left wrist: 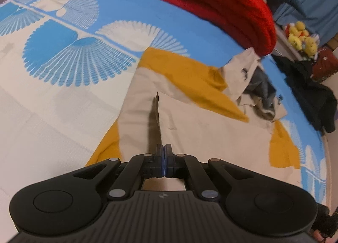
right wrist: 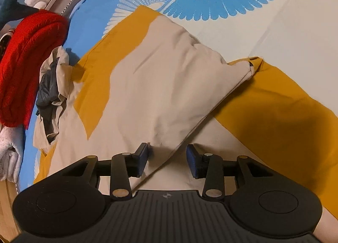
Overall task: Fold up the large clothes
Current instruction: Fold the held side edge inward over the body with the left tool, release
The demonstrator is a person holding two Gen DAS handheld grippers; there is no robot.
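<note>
**The loose edge sits between the right fingers**

The right gripper (right wrist: 166,159) is partly open. Its two blue fingers (right wrist: 142,159) stand apart, and the edge of a beige flap runs down into the gap between them. The pads do not press the cloth. The left pad is just beside the flap's edge, and the right pad is clear of it. So this gripper holds nothing yet.

The left gripper (left wrist: 164,158) is shut tight, pads together. A thin ridge of beige cloth rises from just in front of its tips and runs away from it. It looks like it is pinching that fold, but the tips hide the spot, so I cannot be sure.

The thing to fold is the big beige and yellow jacket (right wrist: 160,86). It lies spread on the blue and white bed sheet (right wrist: 291,31), right under both grippers. From the right gripper, the beige flap goes up and away, to a corner at the far right. The yellow part (right wrist: 274,112) lies under it on the right side. The hood end (right wrist: 50,86) is bunched up at the far left, next to a red blanket (right wrist: 27,63).

I think the next move is a grab. The right gripper is nearest to the loose edge, and it only needs to close there.
</note>
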